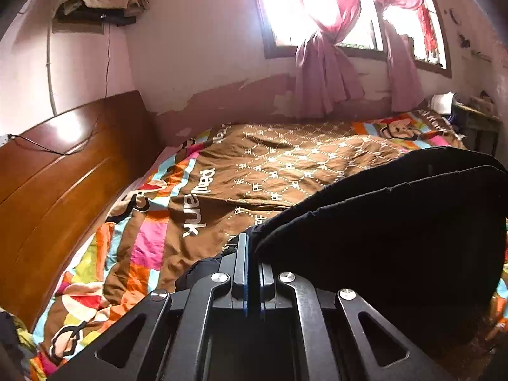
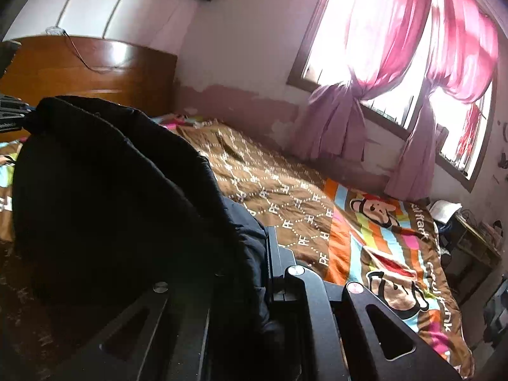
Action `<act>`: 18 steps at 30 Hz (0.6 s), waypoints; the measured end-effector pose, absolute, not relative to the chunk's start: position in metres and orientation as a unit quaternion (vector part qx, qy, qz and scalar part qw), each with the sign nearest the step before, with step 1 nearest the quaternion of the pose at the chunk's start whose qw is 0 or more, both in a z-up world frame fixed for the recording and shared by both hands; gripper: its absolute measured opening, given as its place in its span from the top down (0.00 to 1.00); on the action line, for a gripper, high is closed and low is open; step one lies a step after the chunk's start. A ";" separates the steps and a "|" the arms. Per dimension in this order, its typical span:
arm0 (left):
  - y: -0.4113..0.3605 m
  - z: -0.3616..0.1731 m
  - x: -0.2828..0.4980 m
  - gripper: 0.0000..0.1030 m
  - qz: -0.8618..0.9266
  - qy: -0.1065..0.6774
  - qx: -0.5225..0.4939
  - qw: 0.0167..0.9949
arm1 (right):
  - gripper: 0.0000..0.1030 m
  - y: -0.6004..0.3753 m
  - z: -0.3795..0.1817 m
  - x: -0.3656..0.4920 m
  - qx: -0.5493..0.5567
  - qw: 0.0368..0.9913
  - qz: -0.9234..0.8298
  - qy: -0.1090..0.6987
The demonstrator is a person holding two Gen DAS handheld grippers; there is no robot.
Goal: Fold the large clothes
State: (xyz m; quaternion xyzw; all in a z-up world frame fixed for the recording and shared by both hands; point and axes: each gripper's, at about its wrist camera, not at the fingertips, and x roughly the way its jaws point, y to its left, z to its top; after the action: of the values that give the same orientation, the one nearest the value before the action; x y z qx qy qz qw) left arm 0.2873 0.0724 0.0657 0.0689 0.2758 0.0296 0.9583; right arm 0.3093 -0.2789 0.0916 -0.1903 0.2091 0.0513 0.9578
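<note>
Patterned quilt (image 1: 285, 165), headboard (image 1: 63, 171), pink curtains (image 2: 397, 47)

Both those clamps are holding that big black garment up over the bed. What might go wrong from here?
1. The left gripper pinches only an edge of the black garment; it might slip free.
2. The cloth drapes over the right gripper, blocking its view, so placement on the quilt may be misjudged.

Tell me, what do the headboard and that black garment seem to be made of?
Headboard: apparently wood with a glossy varnish; grain lines and a bright window reflection show. Black garment: soft matte fabric, possibly cotton knit; it drapes in folds with a stitched hem.
</note>
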 end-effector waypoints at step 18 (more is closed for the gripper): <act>0.078 -0.005 0.373 0.90 0.022 0.354 0.005 0.935 | 0.90 -0.274 0.016 0.405 -0.174 0.945 0.050 0.272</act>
State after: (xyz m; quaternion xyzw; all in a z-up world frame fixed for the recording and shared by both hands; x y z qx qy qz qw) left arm 0.3726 0.0784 -0.0045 0.0050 0.3536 0.0223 0.9351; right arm 0.4046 -0.2741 0.0161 -0.1742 0.2724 0.0503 0.9449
